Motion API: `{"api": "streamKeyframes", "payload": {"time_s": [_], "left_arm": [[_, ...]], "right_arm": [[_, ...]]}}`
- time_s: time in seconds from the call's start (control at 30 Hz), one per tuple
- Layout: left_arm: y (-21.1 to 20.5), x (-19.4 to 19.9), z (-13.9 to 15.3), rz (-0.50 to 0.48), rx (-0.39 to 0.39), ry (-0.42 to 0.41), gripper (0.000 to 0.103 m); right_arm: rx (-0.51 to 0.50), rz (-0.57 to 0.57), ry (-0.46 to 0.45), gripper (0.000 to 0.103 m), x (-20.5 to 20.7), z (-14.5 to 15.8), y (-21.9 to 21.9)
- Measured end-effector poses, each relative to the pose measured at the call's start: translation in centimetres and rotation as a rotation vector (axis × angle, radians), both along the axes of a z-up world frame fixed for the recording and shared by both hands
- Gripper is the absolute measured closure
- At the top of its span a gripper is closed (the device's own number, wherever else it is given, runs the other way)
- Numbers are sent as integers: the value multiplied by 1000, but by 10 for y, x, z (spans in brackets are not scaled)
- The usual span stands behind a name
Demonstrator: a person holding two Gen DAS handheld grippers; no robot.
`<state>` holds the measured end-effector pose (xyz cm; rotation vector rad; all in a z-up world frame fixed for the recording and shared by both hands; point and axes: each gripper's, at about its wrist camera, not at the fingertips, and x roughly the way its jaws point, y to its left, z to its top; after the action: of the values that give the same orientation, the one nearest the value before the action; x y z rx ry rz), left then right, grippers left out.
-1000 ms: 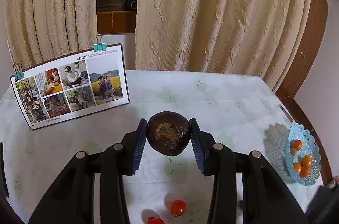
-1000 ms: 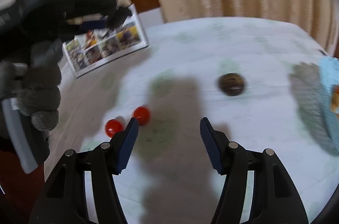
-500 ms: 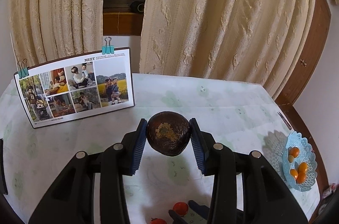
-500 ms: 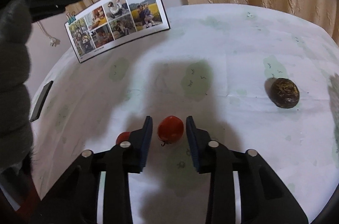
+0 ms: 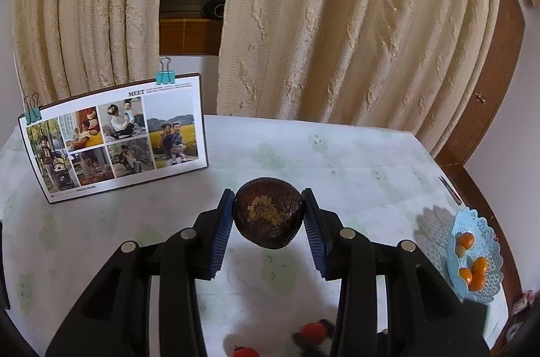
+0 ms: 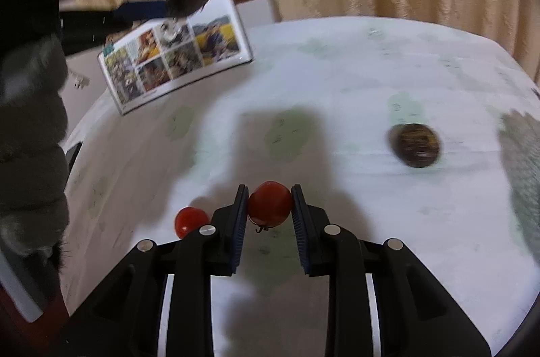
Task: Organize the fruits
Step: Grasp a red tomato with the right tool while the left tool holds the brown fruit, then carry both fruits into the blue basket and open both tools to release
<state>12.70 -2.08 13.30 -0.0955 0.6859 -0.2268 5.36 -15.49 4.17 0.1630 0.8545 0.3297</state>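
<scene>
The left gripper (image 5: 268,218) is clamping a dark brown, round, wrinkled fruit (image 5: 267,217) aloft for carrying, while the right gripper (image 6: 270,208) is pinching a small glossy red tomato (image 6: 270,203) between its pads.

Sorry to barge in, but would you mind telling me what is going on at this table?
A person is sorting fruit with a pair of tongs in each hand. The left tongs are shut on a dark brown fruit, held above the table. The right tongs are shut on a red tomato. A second tomato and another dark fruit lie on the cloth. A blue basket already holds small orange fruits.
</scene>
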Motion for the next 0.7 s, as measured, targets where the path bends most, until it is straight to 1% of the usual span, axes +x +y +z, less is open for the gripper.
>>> {"api": "streamKeyframes", "payload": {"time_s": [0.2,0.33,0.7], "left_arm": [[-13,-7,1,-32,9,-8,62],[-25,-12,0,-65,14,-7,62],[-52,-26,-4,-137,41,-12,62]], "right_arm": [[15,-117,-50,77,-19,17,-47],[33,-228,-79,77,-33,29,-90],[37,-522,-127,76,-75,41,-201]]}}
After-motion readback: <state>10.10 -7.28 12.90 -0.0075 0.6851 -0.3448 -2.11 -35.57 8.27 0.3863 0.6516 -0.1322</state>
